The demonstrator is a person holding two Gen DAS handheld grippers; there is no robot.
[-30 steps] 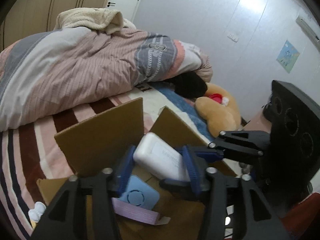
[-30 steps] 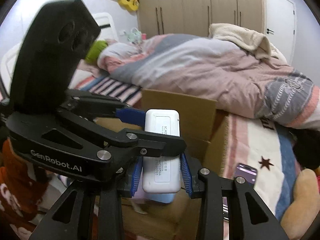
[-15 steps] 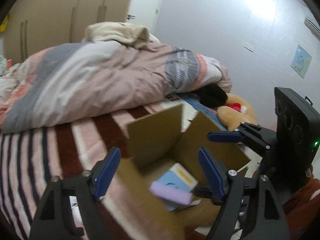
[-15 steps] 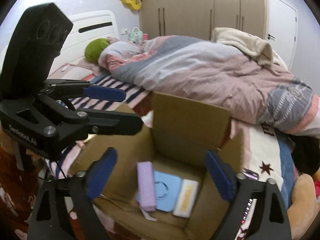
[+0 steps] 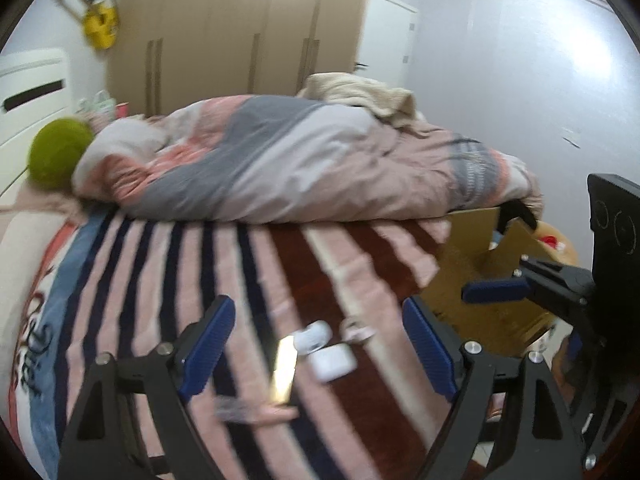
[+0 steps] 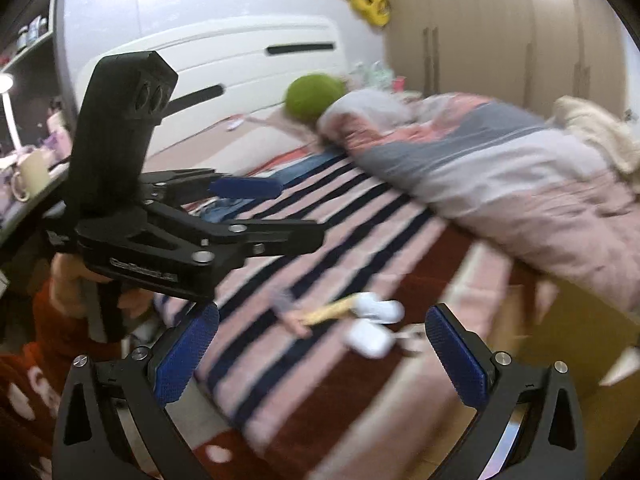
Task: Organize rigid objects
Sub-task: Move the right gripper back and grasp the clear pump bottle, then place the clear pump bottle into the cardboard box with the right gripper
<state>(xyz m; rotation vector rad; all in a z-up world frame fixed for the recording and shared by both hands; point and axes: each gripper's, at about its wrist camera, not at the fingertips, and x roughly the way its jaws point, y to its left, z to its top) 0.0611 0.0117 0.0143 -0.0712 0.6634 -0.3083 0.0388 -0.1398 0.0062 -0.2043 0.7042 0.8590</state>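
Note:
Several small objects lie on the striped bedspread (image 5: pixel 168 280): two white cases (image 5: pixel 333 362) (image 5: pixel 313 336), a yellow bar (image 5: pixel 285 374) and a blurred pinkish item (image 5: pixel 256 410). They also show in the right wrist view, the white cases (image 6: pixel 370 342) (image 6: pixel 378 306) and the yellow bar (image 6: pixel 330 310). The cardboard box (image 5: pixel 486 280) stands to the right on the bed. My left gripper (image 5: pixel 316 354) is open and empty above the objects. My right gripper (image 6: pixel 320 354) is open and empty; it shows in the left wrist view (image 5: pixel 496 291) next to the box.
A rumpled pink and grey duvet (image 5: pixel 280 168) lies across the far side of the bed. A green round pillow (image 5: pixel 58 154) sits by the white headboard (image 6: pixel 224 68). Wardrobes (image 5: pixel 240 32) line the back wall. A desk with a mug (image 6: pixel 28 174) stands at left.
The white box was let go into the cardboard box as both grippers opened. Both grippers then swung left, away from the box, towards the small objects on the bedspread.

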